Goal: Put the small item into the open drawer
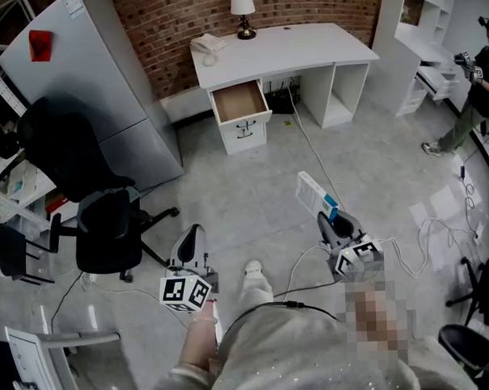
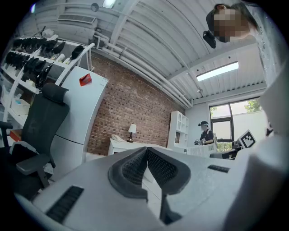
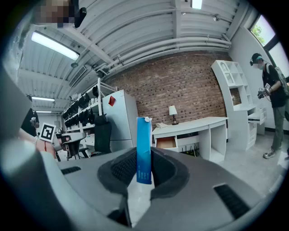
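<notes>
My right gripper (image 1: 330,217) (image 3: 144,169) is shut on a flat white and blue box (image 1: 316,193) (image 3: 144,150), which stands up between its jaws. The open drawer (image 1: 240,101) (image 3: 165,143) of the white desk (image 1: 290,45) (image 3: 192,126) is pulled out far ahead across the floor, its wooden inside bare. My left gripper (image 1: 196,234) (image 2: 146,166) hangs low at the left, shut with nothing between its jaws.
A lamp (image 1: 242,12) and a telephone (image 1: 208,45) stand on the desk. A black office chair (image 1: 91,209) and a grey cabinet (image 1: 85,76) are at the left. Cables (image 1: 311,143) run over the floor. A person (image 1: 476,91) stands at the far right by white shelves (image 1: 431,28).
</notes>
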A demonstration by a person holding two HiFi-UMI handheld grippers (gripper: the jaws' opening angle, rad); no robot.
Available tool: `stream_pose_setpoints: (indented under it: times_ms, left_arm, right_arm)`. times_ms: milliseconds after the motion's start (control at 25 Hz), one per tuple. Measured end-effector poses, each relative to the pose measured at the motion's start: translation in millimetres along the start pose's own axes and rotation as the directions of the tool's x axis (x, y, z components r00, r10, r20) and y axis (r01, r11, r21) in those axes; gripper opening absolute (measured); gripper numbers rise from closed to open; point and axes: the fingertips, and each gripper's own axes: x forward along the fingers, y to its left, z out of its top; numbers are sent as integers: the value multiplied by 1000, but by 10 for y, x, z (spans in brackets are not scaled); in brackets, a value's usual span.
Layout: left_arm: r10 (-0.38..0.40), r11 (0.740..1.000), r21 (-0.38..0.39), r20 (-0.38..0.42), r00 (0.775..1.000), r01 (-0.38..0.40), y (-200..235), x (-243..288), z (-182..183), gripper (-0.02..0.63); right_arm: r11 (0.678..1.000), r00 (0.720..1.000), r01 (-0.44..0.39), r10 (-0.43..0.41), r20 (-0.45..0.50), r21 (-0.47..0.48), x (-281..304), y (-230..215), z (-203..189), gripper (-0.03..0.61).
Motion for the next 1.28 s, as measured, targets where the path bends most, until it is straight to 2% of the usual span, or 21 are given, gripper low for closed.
stream_pose_setpoints:
  times_ms: [480,960,1280]
  left_arm:
    - [-36,999,6,-38,999,36,680,1035,115,6]
    - [-84,996,19,-115,990,87,1347,1920,-27,6]
    - [-84,996,9,-102,991,85,1766,2403,39,6]
  right_arm:
    - [999,998,41,-41,-42,0,1068,-294,181,75]
    - [987,988,152,-151,-34,55,1868,-577,197,75]
    - [979,982,187,-187,-11,83,2335,-726,276,77]
